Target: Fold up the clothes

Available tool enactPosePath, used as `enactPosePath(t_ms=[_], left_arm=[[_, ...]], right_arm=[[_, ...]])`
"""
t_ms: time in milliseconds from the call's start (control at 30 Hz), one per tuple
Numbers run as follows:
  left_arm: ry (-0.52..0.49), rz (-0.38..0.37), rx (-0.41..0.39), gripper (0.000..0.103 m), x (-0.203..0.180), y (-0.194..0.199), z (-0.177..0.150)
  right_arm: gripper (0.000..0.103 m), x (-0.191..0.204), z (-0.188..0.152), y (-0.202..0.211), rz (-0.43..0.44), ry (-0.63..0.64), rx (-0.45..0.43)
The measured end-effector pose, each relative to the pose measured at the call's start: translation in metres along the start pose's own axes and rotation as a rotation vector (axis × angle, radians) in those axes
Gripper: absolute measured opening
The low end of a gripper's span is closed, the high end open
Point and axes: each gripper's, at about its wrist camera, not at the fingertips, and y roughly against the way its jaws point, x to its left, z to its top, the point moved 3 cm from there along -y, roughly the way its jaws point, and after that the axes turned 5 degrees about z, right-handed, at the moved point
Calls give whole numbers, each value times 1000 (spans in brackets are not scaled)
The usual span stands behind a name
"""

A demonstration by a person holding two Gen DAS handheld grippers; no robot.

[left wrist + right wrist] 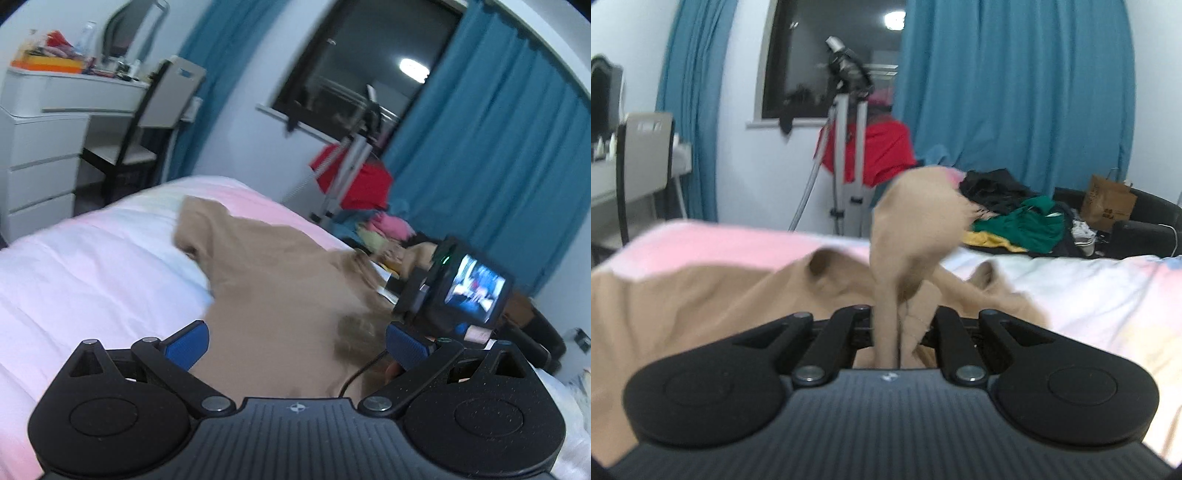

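Note:
A tan shirt (280, 280) lies spread on the pink and white bed (92, 266), one sleeve reaching toward the far edge. My left gripper (295, 339) hovers over the shirt's near part, open, its blue pads (186, 347) wide apart with nothing pinched between them. The right gripper's camera body and lit screen (469, 291) show at the shirt's right side. In the right wrist view my right gripper (895, 314) is shut on a bunched fold of the tan shirt (908, 229), which rises in a lifted loop above the jaws while the rest lies rumpled on the bed (1089, 295).
A white dresser (40, 147) and a chair (155, 110) stand beyond the bed's left corner. A tripod draped with a red garment (849, 147) stands before the window. A pile of clothes (1023, 218) and a paper bag (1108, 203) lie past the far right edge.

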Motion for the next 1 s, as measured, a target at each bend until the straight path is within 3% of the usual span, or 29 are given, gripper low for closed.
enactPosePath(t_ms=[67,133,167,200,267,333,533,767,933,1000], left_arm=[[-19,39,-35,103,6,-4,4],[-31,41,-34,103,7,-10,6],[-35,38,-33,103,7,-13,7],[-43,37,-33,103,6,-15,7],[-76,41,-35,103,2,-19,5],[-101,36,-38,103,-3,-19,4],[-109,27,-108,103,-4,-6,8],[-97,13,-158,103,-3,25,15],[-202,-51,-210,103,-24,60,-1],[-257,-70,-195,102,-36,75,-14]], right_arm=[[12,4,-5,-12,17,-41,25],[21,5,-10,-19,79,-90,53],[50,4,-12,-20,121,-117,68],[85,4,-14,-22,166,-142,77],[103,2,-16,-13,233,-174,71],[102,-1,-17,0,279,-200,66],[102,-32,-2,75,301,-262,-4],[102,-86,-3,212,306,-340,-59],[102,-112,-28,313,360,-436,-98],[102,-118,-41,342,353,-442,-96]])
